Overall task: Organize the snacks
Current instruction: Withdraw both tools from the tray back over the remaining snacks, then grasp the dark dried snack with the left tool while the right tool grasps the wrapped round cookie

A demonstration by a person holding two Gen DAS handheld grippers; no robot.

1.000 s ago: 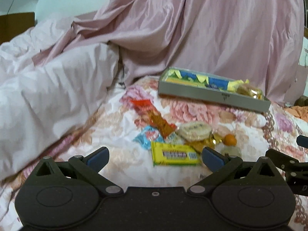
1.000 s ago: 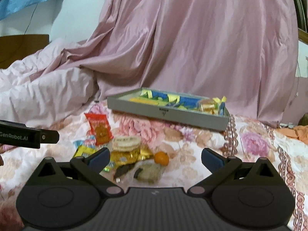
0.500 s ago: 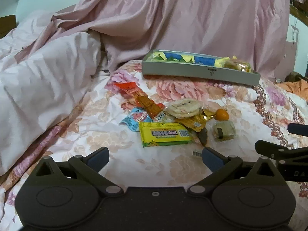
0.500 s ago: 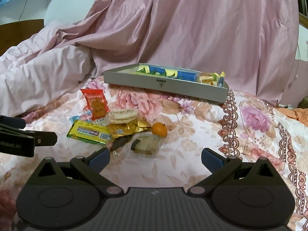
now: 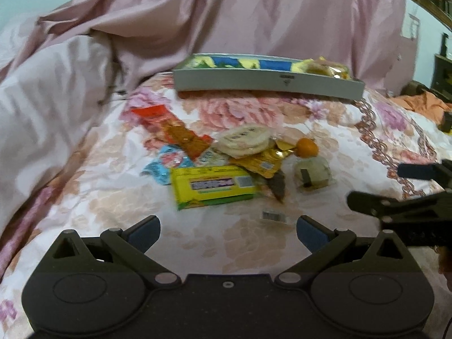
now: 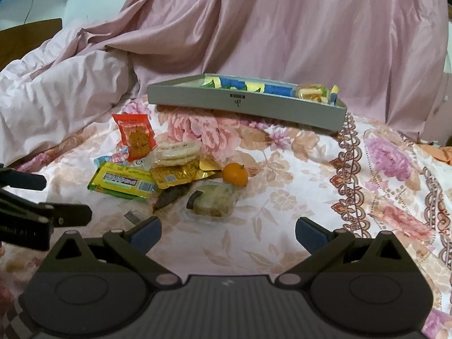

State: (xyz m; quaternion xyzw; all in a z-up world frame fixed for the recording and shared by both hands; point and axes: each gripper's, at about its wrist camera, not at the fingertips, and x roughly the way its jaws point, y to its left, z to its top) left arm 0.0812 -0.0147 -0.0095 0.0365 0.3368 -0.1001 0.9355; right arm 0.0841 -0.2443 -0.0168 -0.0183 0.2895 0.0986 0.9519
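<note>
Both grippers have drawn back from the snack pile on the floral bed, jaws spread wide and empty. Crinkly yellow packet lies crosswise just ahead of the left gripper; the right gripper faces a soft clear-wrapped cake. Grey tray waits beyond.

Snack pile on bedspread, tray behind it.

One grey tray; one orange; two round crackers; one yellow packet.
</note>
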